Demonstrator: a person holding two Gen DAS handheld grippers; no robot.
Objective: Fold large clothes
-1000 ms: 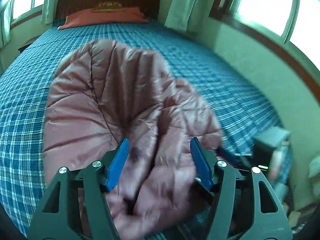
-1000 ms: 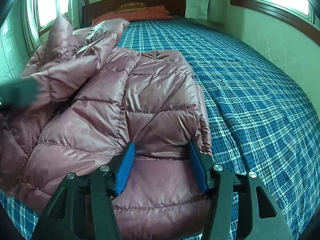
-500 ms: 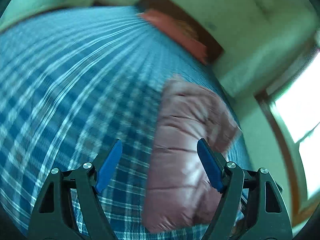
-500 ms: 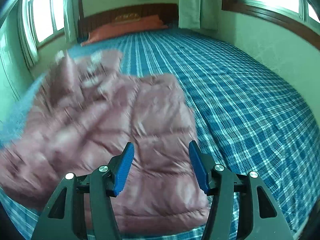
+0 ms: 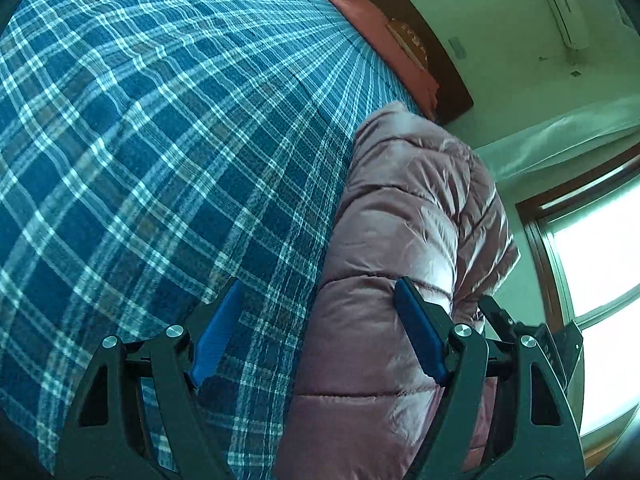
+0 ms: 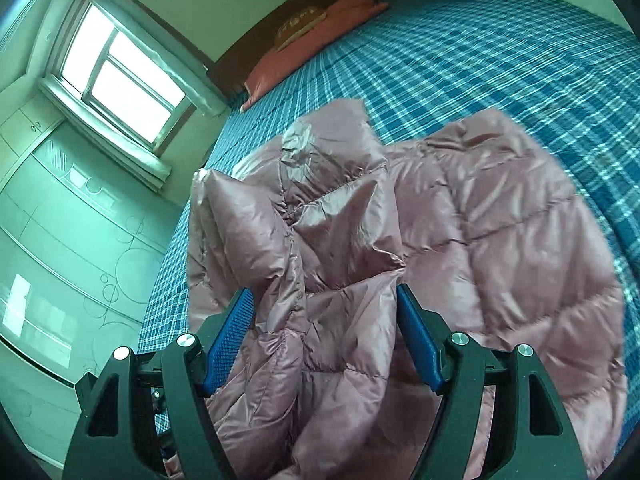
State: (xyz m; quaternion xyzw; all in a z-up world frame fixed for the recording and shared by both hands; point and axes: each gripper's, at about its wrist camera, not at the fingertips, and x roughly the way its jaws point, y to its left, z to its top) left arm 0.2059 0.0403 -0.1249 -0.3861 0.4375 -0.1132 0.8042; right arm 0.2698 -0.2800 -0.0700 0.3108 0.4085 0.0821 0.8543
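The pink quilted jacket [image 6: 460, 248] lies on the bed, on the blue plaid bedspread [image 6: 480, 60], near the foot end and toward one long side. In the right wrist view its broad quilted panel spreads flat to the right, while the left portion is bunched into raised folds and peaks, with a crumpled ridge running down the middle. In the left wrist view the jacket [image 5: 400, 240] appears as a long padded strip along the bed's edge, with open bedspread [image 5: 160, 140] stretching away beside it.

The right gripper [image 6: 324, 340] hangs over the bunched part of the jacket. Its jaws have just been opening and stand wide apart. Jacket fabric fills the space between the blue pads, but the pads do not press on it; nothing is held.

The left gripper [image 5: 316, 332] is tilted, over the boundary between jacket and bedspread. Its jaws have just been opening and stand wide apart. One pad is seen against the plaid cloth, the other against the jacket. Neither pad clamps anything.

At the head of the bed lie an orange-red pillow [image 6: 312, 40] with a patterned cushion [image 6: 298, 24] on it, against a dark wooden headboard [image 6: 248, 50]. A bright window [image 6: 120, 76] sits in the wall beside the headboard, above a pale wardrobe [image 6: 72, 248] with circular line decoration. An air conditioner [image 5: 560, 4] is mounted high on the wall in the left wrist view.
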